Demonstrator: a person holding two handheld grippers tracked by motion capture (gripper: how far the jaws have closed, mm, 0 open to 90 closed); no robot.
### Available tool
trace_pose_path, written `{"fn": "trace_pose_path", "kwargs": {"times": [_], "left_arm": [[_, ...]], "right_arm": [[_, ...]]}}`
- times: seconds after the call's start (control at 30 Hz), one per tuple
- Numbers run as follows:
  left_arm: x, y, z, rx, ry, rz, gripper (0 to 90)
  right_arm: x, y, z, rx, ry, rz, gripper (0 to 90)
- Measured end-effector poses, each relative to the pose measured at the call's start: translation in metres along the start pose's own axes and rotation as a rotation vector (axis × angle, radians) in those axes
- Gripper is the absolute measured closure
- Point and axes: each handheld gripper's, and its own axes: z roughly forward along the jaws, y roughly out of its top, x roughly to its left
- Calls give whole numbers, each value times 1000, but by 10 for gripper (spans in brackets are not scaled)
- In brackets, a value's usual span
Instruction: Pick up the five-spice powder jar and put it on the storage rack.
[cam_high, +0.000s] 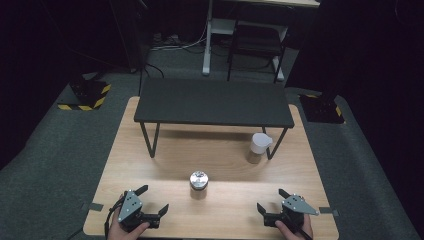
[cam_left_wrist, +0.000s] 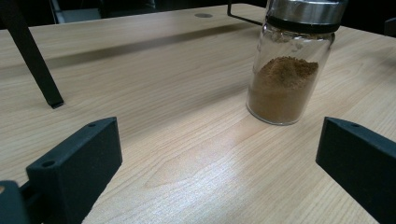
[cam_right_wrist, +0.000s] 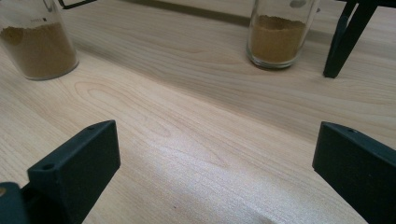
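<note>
A glass jar (cam_high: 198, 181) with a metal lid stands at the middle of the wooden table (cam_high: 150, 165), partly filled with brown powder (cam_left_wrist: 282, 88). A second jar (cam_high: 260, 144) with a white lid stands by the right front leg of the black shelf. In the right gripper view the metal-lidded jar (cam_right_wrist: 39, 46) is at the far left and the white-lidded jar (cam_right_wrist: 280, 37) is beside the leg (cam_right_wrist: 343, 42). My left gripper (cam_high: 153, 198) sits near the front left edge, open and holding nothing (cam_left_wrist: 219, 140). My right gripper (cam_high: 271, 199) sits at the front right, open too (cam_right_wrist: 215, 140).
A low black shelf (cam_high: 212, 102) on thin legs spans the far half of the table; one leg (cam_left_wrist: 37, 65) shows in the left gripper view. Bare wood lies between the grippers and the jars. Grey floor, a chair and a desk frame lie beyond.
</note>
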Motion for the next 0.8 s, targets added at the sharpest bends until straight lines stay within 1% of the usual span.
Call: {"fn": "trace_pose_path", "kwargs": {"times": [0.07,0.1,0.23,0.3,0.33,0.47,0.6,0.73,0.8], "left_arm": [[0,-1,-1,-6,2,1,5],[0,-2,-1,-11,-1,-4,5],[3,-4,-3,-18,1,-34,5],[4,-4,-4,-19,4,-45,5],[4,-5,-4,-22,6,-58,5],[6,-5,-5,-23,-3,-62,5],[7,-6,-6,-22,-4,-69,5],[7,-5,-7,-17,-7,-54,5],[5,-5,-7,-17,-2,-45,5]], "right_arm": [[-1,0,0,-1,2,1,5],[-2,-1,0,-5,7,9,5],[-4,-1,0,-3,12,19,5],[-4,-1,-1,-8,16,16,5],[-4,-1,-1,-7,13,16,5],[-3,0,0,-1,11,16,5],[-5,-1,0,-4,12,29,5],[-5,-2,-1,-9,11,31,5],[-4,-2,-1,-10,11,21,5]]}}
